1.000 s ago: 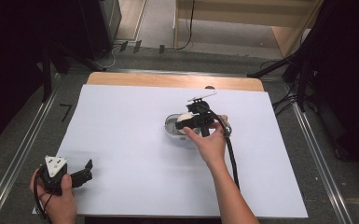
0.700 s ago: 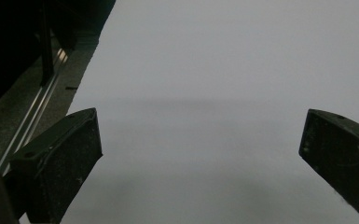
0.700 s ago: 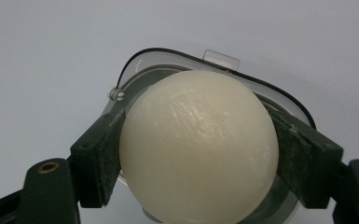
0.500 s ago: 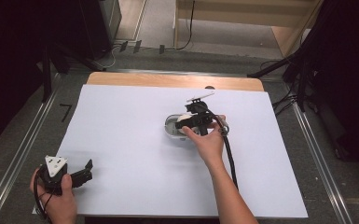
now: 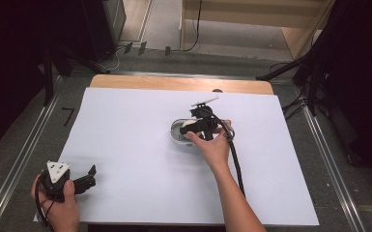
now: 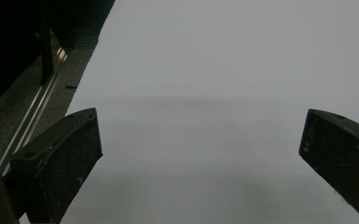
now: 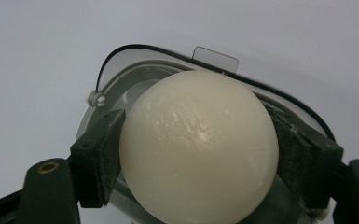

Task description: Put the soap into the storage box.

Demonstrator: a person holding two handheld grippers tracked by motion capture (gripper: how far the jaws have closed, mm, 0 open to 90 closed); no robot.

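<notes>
Cream-white ball (image 7: 199, 147), black tongs (image 7: 199, 154), clear grey-rimmed container (image 7: 121, 65), pale white table sheet (image 5: 125, 145).

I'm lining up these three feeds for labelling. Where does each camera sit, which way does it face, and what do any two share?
High view: above the person's side, looking forward and down on the white table; both forearms, left tool and right tool show.
Left gripper view: on the left tool, looking across bare table between its wide-apart jaws.
Right gripper view: on the right tool, looking at the ball it clamps over a clear container.
High and right gripper views share the ball and container.
</notes>
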